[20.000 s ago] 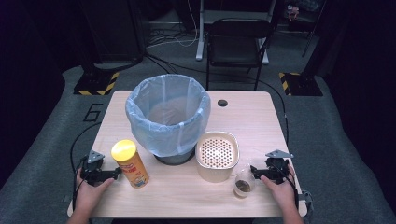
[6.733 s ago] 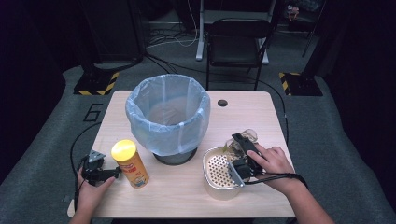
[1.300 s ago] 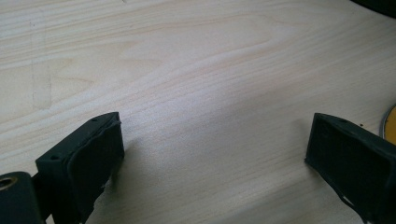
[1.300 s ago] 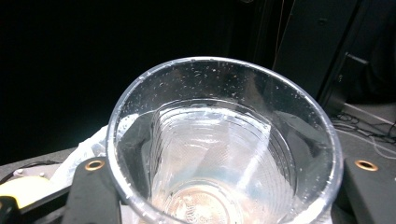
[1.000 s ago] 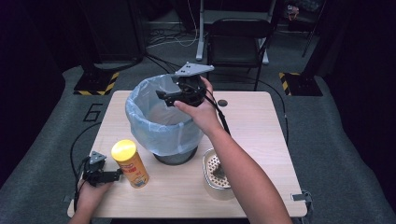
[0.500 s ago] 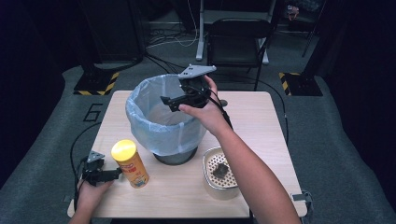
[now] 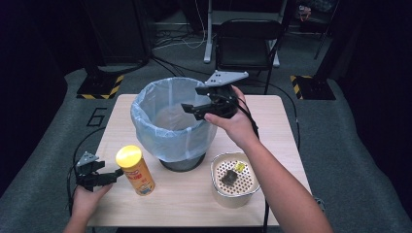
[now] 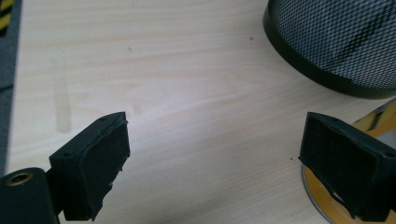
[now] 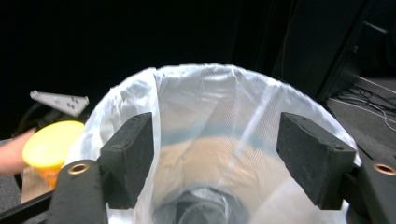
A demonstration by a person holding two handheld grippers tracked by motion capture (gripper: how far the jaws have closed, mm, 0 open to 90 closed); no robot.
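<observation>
A mesh bin lined with a pale blue bag (image 7: 167,127) stands mid-table. My right gripper (image 7: 195,100) hovers over the bin's right rim, pointing across its mouth. Its jaws (image 9: 215,158) have just been closing, nothing sits between them, and they still stand apart; the bag's inside (image 9: 219,140) shows beyond. At the table's near left, my left gripper (image 7: 114,175) is open beside a can with a yellow lid (image 7: 135,170). Its jaws have narrowed a little. In the left gripper view (image 8: 212,172) bare wood lies between the jaws, and the can's base (image 8: 322,205) is at the right jaw.
A cream round container with a perforated insert (image 7: 217,187) stands near right of the bin, holding a dark lump (image 7: 228,177) and a small yellow bit. The bin's black mesh base (image 8: 336,42) is close ahead of the left gripper. A black chair (image 7: 248,41) stands behind the table.
The right gripper has drifted right, from over the bin's middle toward its right rim. The left hand stays by the can, lifted slightly.
</observation>
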